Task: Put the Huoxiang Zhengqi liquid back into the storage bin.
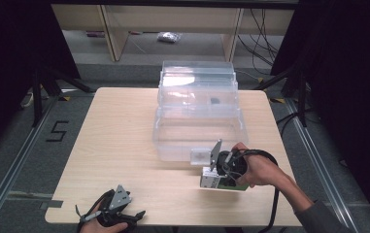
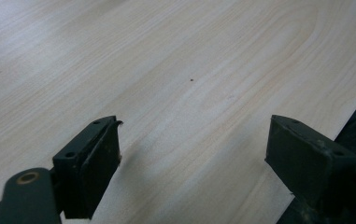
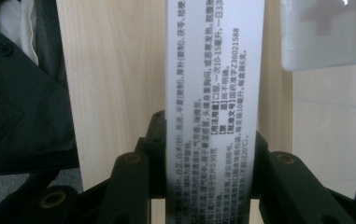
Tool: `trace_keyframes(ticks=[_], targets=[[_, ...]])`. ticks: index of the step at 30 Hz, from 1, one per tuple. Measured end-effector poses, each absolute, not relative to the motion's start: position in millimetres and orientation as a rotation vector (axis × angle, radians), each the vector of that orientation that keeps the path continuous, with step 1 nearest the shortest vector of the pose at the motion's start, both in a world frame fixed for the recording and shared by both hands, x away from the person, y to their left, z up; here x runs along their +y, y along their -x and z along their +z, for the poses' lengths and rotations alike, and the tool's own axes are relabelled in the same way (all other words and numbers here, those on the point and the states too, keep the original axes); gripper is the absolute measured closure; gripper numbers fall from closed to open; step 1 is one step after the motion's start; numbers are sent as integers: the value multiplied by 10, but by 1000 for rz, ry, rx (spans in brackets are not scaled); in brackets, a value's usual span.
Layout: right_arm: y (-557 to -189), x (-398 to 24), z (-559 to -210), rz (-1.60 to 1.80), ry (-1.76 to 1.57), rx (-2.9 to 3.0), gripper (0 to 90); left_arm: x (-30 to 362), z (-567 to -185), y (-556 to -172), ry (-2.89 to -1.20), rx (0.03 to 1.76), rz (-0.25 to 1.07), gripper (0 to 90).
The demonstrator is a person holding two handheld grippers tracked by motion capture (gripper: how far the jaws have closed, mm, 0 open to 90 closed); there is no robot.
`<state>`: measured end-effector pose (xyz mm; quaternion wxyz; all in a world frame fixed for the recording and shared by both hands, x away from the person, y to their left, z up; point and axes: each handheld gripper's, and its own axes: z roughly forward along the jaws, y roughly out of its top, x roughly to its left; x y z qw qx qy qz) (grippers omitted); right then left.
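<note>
We count two hand-held grippers, one in each of the person's hands. The right hand-held gripper (image 1: 215,175) sits at the near right of the tabletop (image 1: 124,145) and is clenched on a single small white box (image 1: 210,180). In the right gripper view the two black jaws press against the two long sides of that box (image 3: 214,93), whose face carries dense black printed text; the characters are small and partly blurred, so we leave them unread. The box runs up out of that view at the top and down below the jaws, so both of its ends are cut off there. In the high view the right hand (image 1: 260,170) wraps the gripper's body, and the box lies low over the wood, just near of the container; we cannot tell whether it touches the surface.

The left hand-held gripper (image 1: 124,213) rests at the near left edge of the tabletop, well apart from the box, with its hand (image 1: 106,226) cut off by the bottom border. In the left gripper view its jaws stand wide apart and released, with bare pale wood (image 2: 180,79) between them.

Farther out we count one clear plastic container (image 1: 199,116), lidless, standing at the centre-far part of the tabletop. A small white latch (image 1: 199,156) sits on its near wall, just left of the right gripper. A small dark object (image 1: 215,101) lies inside toward the far side, too small to make out.
</note>
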<state>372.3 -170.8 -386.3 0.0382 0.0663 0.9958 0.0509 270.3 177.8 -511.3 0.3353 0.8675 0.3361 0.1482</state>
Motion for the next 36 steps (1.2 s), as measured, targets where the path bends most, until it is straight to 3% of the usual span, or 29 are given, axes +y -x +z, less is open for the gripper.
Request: trace_keyframes(ticks=[36], targets=[[-4075,-1781,-3182,228,-217,3029,654,1774,-5125,-2698,-2262,883,384,171]])
